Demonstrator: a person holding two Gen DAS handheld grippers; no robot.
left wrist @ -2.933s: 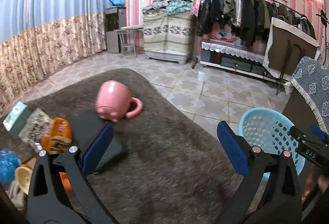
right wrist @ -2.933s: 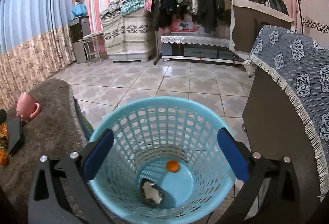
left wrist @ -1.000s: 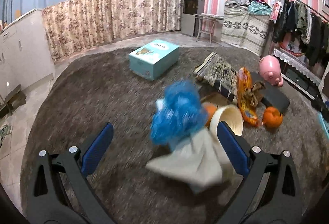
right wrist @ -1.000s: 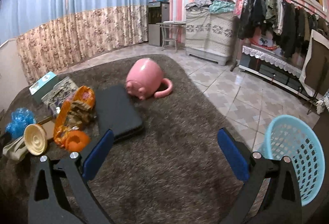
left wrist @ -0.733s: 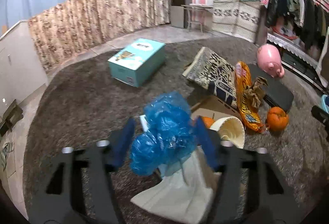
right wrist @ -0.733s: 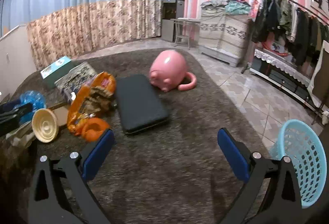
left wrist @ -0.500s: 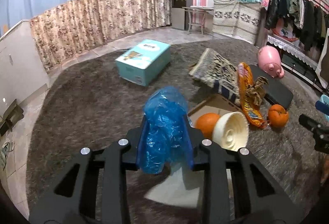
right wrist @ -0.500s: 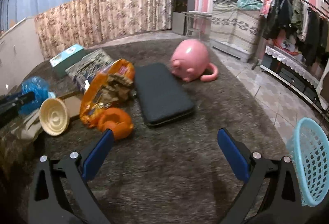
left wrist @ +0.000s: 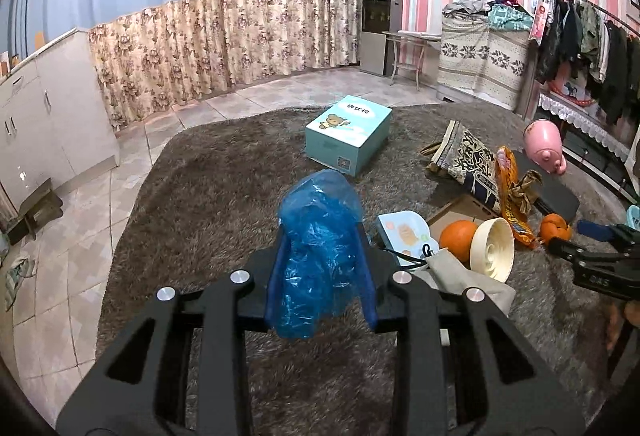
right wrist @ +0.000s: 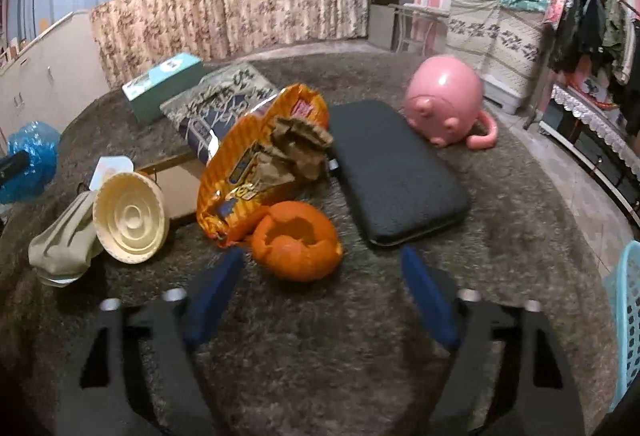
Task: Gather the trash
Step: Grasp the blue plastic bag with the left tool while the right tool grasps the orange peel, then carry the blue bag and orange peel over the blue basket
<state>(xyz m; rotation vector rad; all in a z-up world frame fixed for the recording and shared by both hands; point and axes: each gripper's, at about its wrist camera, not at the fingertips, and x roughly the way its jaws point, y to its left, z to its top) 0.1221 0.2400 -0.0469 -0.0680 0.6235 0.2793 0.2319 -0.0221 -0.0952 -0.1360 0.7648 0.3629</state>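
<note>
My left gripper [left wrist: 320,272] is shut on a crumpled blue plastic bag [left wrist: 318,236] and holds it above the brown rug; the bag also shows at the left edge of the right wrist view [right wrist: 30,159]. My right gripper [right wrist: 320,288] is open, its blue fingers on either side of an empty orange peel [right wrist: 298,246] that lies just beyond the tips on the rug. An orange snack wrapper [right wrist: 256,159] with crumpled brown paper [right wrist: 300,143] lies behind the peel. The light blue trash basket [right wrist: 628,316] is at the far right edge.
On the rug [right wrist: 360,356] lie a cream bowl [right wrist: 130,218] on its side, a grey cloth [right wrist: 64,240], a whole orange [left wrist: 458,234], a black pad [right wrist: 394,181], a pink pig mug [right wrist: 444,99], a teal box [left wrist: 348,137] and a patterned bag [left wrist: 466,155]. White cabinets [left wrist: 44,115] stand left.
My left gripper closed on the blue bag and lifted it off the grey cloth. My right gripper moved from the basket toward the orange peel and its jaws have narrowed.
</note>
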